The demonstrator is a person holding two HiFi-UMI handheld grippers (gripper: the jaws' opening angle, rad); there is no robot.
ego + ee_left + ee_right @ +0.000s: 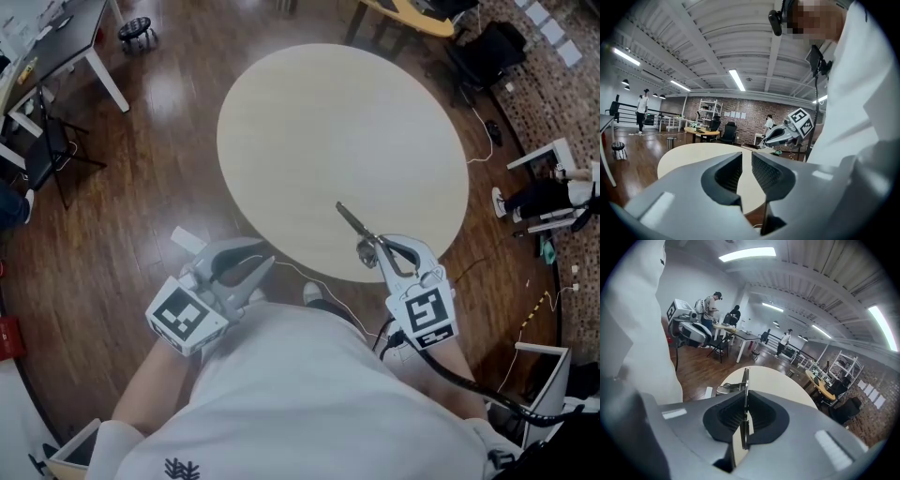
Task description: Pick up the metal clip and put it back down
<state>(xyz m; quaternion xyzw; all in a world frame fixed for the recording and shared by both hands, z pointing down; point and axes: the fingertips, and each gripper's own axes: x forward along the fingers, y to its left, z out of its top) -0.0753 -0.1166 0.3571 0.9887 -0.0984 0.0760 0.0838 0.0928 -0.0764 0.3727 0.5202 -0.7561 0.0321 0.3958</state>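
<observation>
The metal clip (353, 222) is a thin silver strip that juts up and left from my right gripper (370, 249), over the near edge of the round beige table (328, 122). In the right gripper view the clip (746, 380) stands edge-on, pinched between the dark ribbed pads (733, 420), so the right gripper (745, 423) is shut on it. My left gripper (267, 264) hangs off the table at the lower left, above the wooden floor. Its jaws (746, 161) stand a narrow gap apart with nothing between them.
Dark wooden floor surrounds the table. A white desk (66, 42) stands at the far left, a black chair (483, 52) at the far right, and a white cable (483, 141) trails by the table's right edge. People stand far off among desks (712, 308).
</observation>
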